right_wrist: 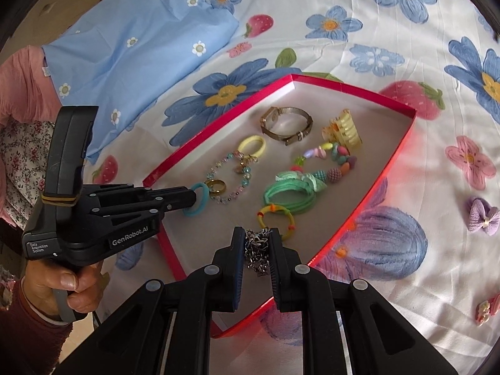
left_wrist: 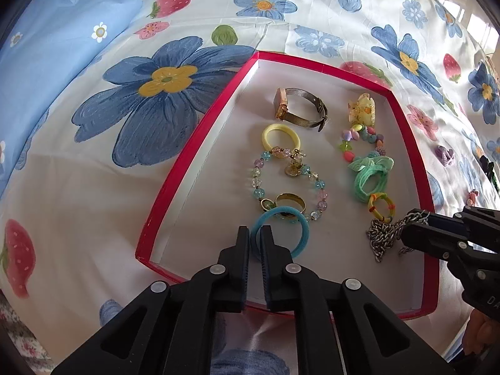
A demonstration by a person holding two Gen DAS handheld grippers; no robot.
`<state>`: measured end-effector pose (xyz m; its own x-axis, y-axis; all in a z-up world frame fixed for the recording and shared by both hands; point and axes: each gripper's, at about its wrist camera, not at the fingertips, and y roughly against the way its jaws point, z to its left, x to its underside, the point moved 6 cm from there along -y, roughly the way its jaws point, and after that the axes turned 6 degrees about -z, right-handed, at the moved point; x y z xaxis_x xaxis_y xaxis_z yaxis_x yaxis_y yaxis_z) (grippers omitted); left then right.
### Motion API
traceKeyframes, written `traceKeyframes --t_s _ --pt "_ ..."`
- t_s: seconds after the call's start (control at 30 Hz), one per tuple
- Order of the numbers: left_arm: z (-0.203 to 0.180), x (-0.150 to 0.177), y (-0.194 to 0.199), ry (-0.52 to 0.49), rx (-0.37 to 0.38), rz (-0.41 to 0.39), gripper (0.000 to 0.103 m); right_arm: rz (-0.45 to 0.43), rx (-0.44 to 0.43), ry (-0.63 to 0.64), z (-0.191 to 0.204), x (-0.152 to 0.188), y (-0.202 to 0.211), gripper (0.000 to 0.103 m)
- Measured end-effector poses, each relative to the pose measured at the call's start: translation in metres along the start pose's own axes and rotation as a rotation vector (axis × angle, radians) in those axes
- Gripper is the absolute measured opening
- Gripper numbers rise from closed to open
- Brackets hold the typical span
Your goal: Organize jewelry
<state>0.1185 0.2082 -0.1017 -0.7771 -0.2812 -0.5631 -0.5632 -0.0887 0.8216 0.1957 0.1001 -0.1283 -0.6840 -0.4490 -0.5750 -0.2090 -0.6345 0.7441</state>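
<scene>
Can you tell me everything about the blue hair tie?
The blue hair tie is a soft, fuzzy-looking fabric loop, light blue. It lies low in the red box, on its white floor, at the near end. The left gripper has its tips pinched across the near side of the loop. Its far edge overlaps the bead bracelet and sits against the gold ring.

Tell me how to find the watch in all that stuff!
Look in the red box on the flowery bedsheet. At its far end, beside the yellow hair claw, lies the watch. It alone has a metal mesh band and a square face.
</scene>
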Motion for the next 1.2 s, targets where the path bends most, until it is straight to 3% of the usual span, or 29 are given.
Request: traceKeyframes --t_s 0.07,0.2,0.87,1.0,1.1,1.2 --pt "-0.001 0.000 0.001 -0.001 -0.002 -0.006 0.025 0.006 0.003 0.001 0.000 0.000 -0.001 0.014" --pt "-0.003 0.001 0.003 -0.013 -0.014 -0.013 0.038 0.012 0.009 0.010 0.000 0.001 -0.002 0.015" --pt "0.000 0.001 0.012 0.004 -0.005 -0.028 0.051 0.028 0.012 0.028 0.003 0.001 -0.003 0.016" --pt "-0.001 0.000 0.017 0.001 -0.004 -0.036 0.054 0.018 0.011 0.018 0.002 0.000 0.002 0.021" --pt "-0.002 0.000 0.023 0.000 -0.006 -0.049 0.060 -0.020 0.006 -0.001 0.001 -0.004 0.012 0.040" --pt "-0.003 -0.001 0.029 0.005 -0.003 -0.061 0.063 -0.065 0.005 -0.013 -0.001 -0.010 0.024 0.048"
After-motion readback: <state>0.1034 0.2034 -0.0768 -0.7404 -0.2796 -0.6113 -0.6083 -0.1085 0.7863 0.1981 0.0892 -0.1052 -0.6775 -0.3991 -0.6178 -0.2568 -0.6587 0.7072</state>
